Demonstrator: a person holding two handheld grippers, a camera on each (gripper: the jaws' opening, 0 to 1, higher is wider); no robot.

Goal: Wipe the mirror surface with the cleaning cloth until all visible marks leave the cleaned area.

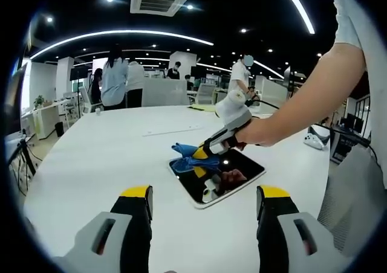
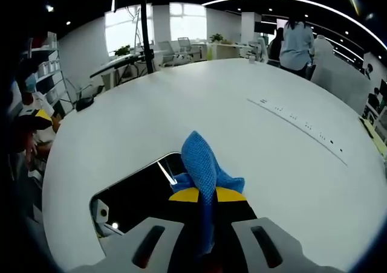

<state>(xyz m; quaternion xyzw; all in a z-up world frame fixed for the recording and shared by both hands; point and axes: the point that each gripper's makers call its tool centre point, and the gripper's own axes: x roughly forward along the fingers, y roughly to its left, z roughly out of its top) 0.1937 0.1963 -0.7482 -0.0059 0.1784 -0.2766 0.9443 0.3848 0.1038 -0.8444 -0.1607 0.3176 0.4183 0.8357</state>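
A dark rectangular mirror (image 1: 239, 171) with a white rim lies flat on the white round table (image 1: 109, 158). In the left gripper view my right gripper (image 1: 208, 149), held in a hand coming from the right, is shut on a blue cleaning cloth (image 1: 188, 157) that rests on the mirror's far left corner. My left gripper (image 1: 205, 193) hovers in front of the mirror, open and holding nothing. In the right gripper view the blue cloth (image 2: 202, 161) sticks up from between the shut jaws of my right gripper (image 2: 207, 194), over the mirror (image 2: 136, 194).
Several people stand beyond the table's far edge (image 1: 121, 80). A white device (image 1: 314, 141) lies near the right edge and yellow papers (image 1: 202, 108) at the far side. A slim inset strip (image 2: 302, 125) runs across the tabletop. Office chairs and desks surround the table.
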